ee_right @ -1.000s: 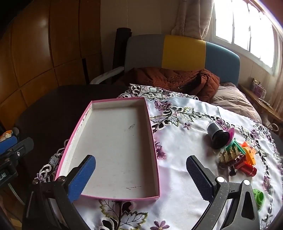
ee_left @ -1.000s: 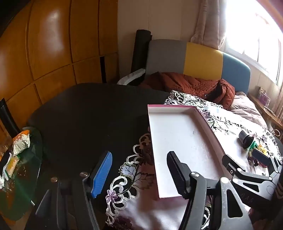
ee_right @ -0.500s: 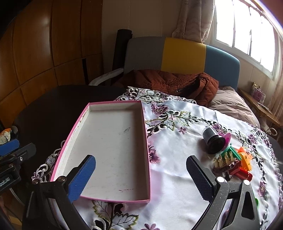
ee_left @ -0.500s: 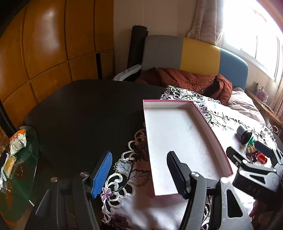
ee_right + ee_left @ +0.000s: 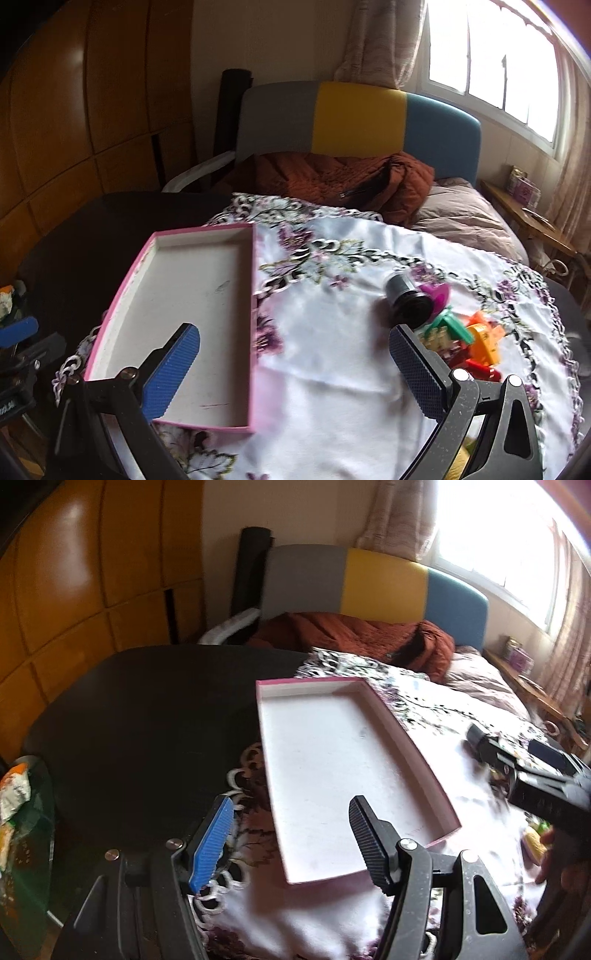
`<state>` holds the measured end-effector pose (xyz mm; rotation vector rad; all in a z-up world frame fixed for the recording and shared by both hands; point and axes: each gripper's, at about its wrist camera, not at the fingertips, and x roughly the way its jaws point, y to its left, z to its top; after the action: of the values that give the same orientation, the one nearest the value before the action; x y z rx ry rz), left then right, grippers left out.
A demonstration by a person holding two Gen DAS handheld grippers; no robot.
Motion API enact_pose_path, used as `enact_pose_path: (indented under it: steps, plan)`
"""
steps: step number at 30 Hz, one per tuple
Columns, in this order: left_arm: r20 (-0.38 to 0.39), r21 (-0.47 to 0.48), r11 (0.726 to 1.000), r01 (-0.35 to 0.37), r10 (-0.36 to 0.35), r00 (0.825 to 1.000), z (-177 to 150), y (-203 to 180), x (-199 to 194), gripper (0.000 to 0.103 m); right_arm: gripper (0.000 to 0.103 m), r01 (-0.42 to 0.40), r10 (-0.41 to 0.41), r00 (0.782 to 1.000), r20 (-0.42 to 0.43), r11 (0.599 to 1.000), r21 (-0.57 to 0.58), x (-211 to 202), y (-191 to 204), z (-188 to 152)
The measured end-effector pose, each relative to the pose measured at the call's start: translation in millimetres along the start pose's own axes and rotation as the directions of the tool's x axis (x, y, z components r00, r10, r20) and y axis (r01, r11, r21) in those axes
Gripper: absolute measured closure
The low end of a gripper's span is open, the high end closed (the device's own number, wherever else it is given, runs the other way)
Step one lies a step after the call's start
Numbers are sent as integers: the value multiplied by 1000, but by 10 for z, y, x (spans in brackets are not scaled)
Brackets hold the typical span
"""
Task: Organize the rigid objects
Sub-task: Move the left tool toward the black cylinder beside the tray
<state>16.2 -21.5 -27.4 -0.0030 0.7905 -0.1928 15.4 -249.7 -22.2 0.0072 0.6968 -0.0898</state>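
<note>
Both the left gripper (image 5: 291,834) and the right gripper (image 5: 295,369) are held released, with nothing grasped. A pink tray (image 5: 252,295) is seen lying empty on the flowered cloth (image 5: 332,369), apart from the toys (image 5: 461,343).

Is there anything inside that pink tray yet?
No, the pink tray shows only its bare white floor; the toys lie on the tablecloth beside it.

Bedroom in daylight
Sun is pouring through the window (image 5: 491,70), lighting the striped headboard (image 5: 354,118) left of it; wood panelling (image 5: 74,110) is glowing further left.
</note>
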Motion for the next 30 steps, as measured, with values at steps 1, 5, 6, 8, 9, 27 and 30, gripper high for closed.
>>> enact_pose_path:
  steps: [1,5,6,8,9,27,30]
  plan:
    - [-10,-2,1000,24,-24,1000,7,-15,12,37,0,4,-4,1000,-1,1000,8,3,-62,18]
    - [-77,-50,983,178,-181,980,42,-41,88,31,0,25,-25,1000,-2,999,45,7,-382,102]
    - [-91,-63,979,195,-200,976,41,-60,103,31,0,31,-31,1000,2,998,63,3,-497,131]
    - [-115,-67,975,211,-218,969,53,-125,133,31,0,46,-48,999,12,994,100,-21,-736,193]
    - [-113,-61,973,220,-226,968,58,-163,133,31,0,60,-63,998,18,990,130,-34,-892,228]
    - [-311,27,891,453,-423,851,544,-1364,792,31,0,174,-175,983,-54,804,568,165,-2741,-55]
    - [-349,-6,879,478,-449,822,673,-1605,1011,31,0,159,-160,986,-48,812,562,173,-2704,-37]
